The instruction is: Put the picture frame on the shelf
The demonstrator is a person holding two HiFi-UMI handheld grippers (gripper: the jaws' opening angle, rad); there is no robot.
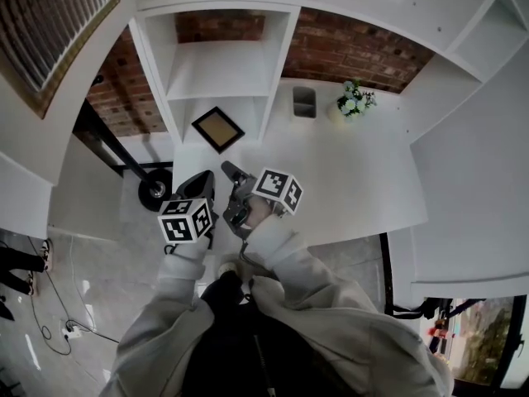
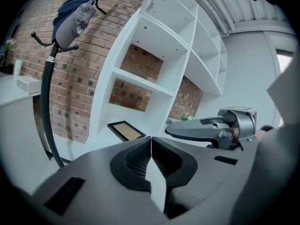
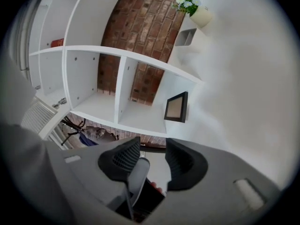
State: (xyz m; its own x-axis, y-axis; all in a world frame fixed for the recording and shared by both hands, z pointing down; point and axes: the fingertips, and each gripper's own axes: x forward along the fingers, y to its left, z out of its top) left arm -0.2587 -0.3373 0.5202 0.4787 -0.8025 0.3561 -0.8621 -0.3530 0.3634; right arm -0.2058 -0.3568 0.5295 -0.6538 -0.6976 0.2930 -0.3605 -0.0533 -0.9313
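A black picture frame (image 1: 217, 128) with a tan inside lies flat on the white desk (image 1: 347, 172), just in front of the shelf's lowest compartment (image 1: 219, 69). Both grippers hover side by side near the desk's front left, short of the frame. My left gripper (image 1: 205, 177) is shut with its pads meeting (image 2: 151, 146) and nothing held; the frame (image 2: 125, 130) lies ahead of it and my right gripper (image 2: 211, 128) shows on its right. My right gripper (image 1: 229, 170) has a gap between its jaws (image 3: 152, 156) with nothing gripped; the frame (image 3: 176, 107) lies ahead of it.
White shelving (image 3: 117, 78) against a brick wall rises behind the desk. A pot of flowers (image 1: 351, 102) and a small grey container (image 1: 304, 102) stand at the desk's back. A black coat stand (image 2: 47, 93) with hung clothing stands left of the desk, its base (image 1: 155, 190) on the floor.
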